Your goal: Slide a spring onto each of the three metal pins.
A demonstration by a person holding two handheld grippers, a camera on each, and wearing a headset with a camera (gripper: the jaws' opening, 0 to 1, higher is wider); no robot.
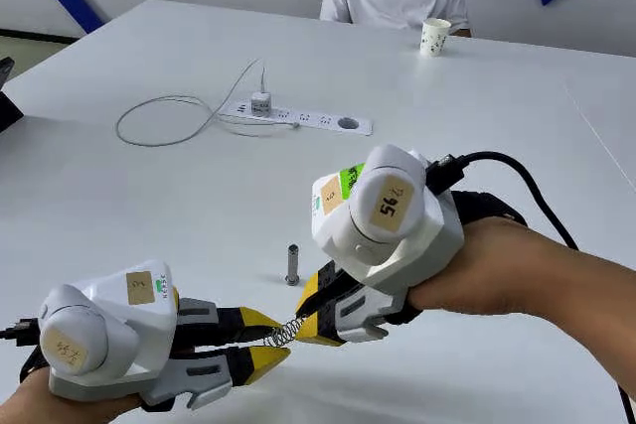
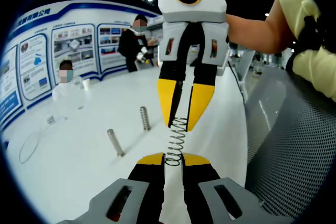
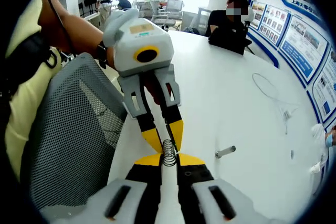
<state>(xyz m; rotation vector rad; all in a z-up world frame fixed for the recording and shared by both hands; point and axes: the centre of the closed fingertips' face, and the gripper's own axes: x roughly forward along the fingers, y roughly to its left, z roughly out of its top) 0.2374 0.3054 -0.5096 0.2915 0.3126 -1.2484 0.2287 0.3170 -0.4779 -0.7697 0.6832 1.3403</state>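
"Head view, lower centre: what do the claws hold?"

"One spring, stretched between them. The left gripper pinches one end and the right gripper the other, both narrow. A metal pin stands just above them on the table."

Head view: high, facing forward and down over the table. The left gripper is at lower left and the right gripper at lower centre, both near.
Left gripper view: low, looking along its jaws, head-on to the right gripper, very close.
Right gripper view: faces the opposite way, toward the left gripper.
All three views share the spring.
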